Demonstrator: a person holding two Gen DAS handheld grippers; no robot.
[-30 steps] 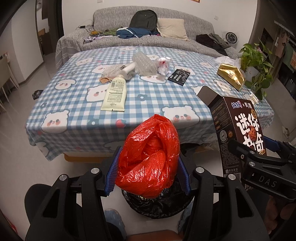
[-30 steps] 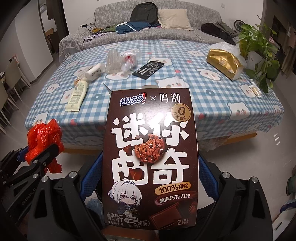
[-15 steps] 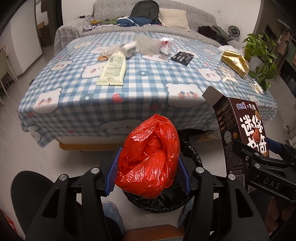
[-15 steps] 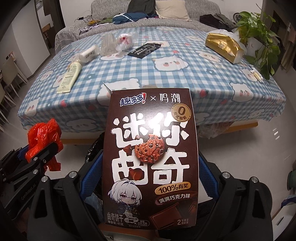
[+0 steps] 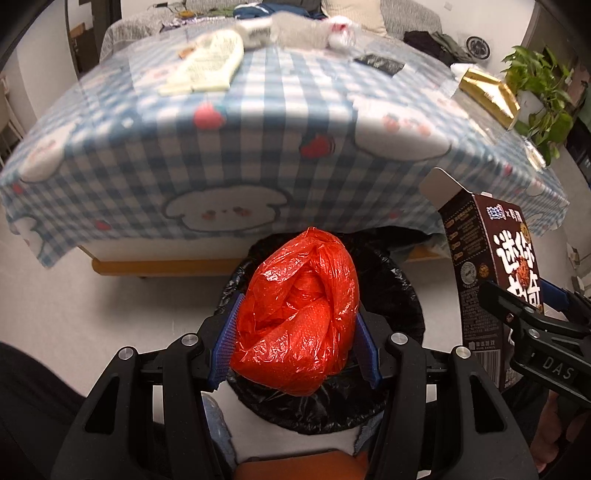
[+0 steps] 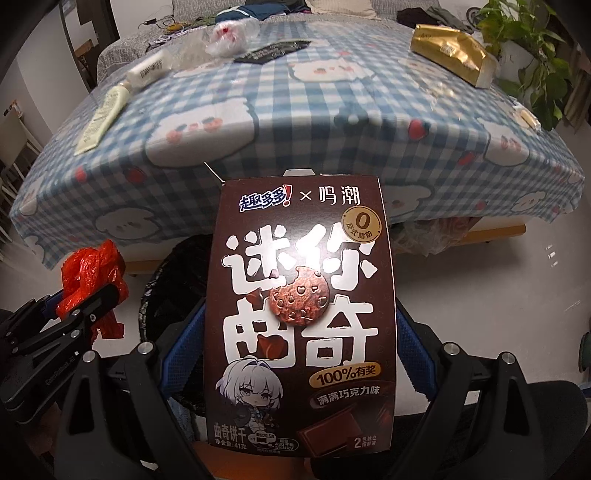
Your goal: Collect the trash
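Observation:
My left gripper (image 5: 293, 325) is shut on a crumpled red plastic bag (image 5: 299, 314), held right above a bin lined with a black bag (image 5: 399, 291) on the floor. The red bag also shows in the right wrist view (image 6: 92, 273). My right gripper (image 6: 299, 332) is shut on a brown cookie box (image 6: 301, 314) with an open top flap, held upright to the right of the bin; it also shows in the left wrist view (image 5: 491, 277). The bin rim (image 6: 162, 291) is partly hidden behind the box.
A table with a blue checked bear cloth (image 5: 258, 147) stands just beyond the bin. On it lie a cream tube (image 5: 207, 62), clear plastic wrappers (image 6: 225, 33), a black packet (image 6: 273, 51) and a gold bag (image 6: 450, 55). A potted plant (image 5: 543, 88) stands at right.
Both grippers have dropped lower and closer to the table's front edge, so the bin now sits directly under the red bag. Both still hold their items.

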